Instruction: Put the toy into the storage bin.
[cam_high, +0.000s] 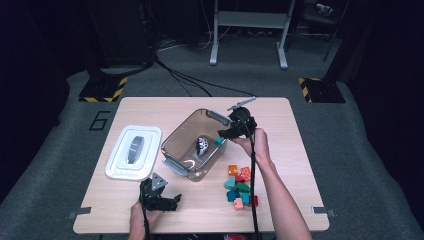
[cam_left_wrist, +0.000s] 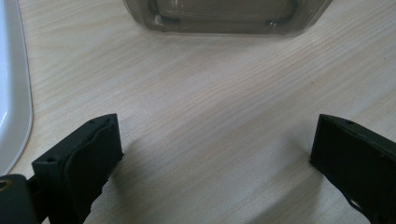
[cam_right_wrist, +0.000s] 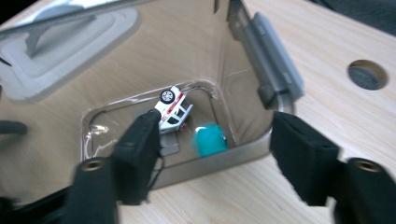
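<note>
A clear plastic container (cam_high: 176, 137) stands mid-table with a white toy car (cam_high: 202, 146) lying on its side inside. My right gripper (cam_high: 226, 134) hovers over the container's right rim, jaws wide open. In the right gripper view, a blurred teal block (cam_right_wrist: 209, 141) is loose between and below the right gripper (cam_right_wrist: 219, 128), inside the container beside the toy car (cam_right_wrist: 172, 109). The teal block (cam_high: 219, 142) is at the rim in the high view. My left gripper (cam_high: 172, 201) rests open near the front edge. The left gripper (cam_left_wrist: 217, 140) has only bare wood between its jaws.
A white lid (cam_high: 134, 151) lies left of the container. Several coloured blocks (cam_high: 240, 187) are piled at the front right. The container's base (cam_left_wrist: 224, 18) sits just ahead of the left gripper, with the lid's edge (cam_left_wrist: 11, 93) at its left. A round hole (cam_right_wrist: 367, 74) is in the tabletop.
</note>
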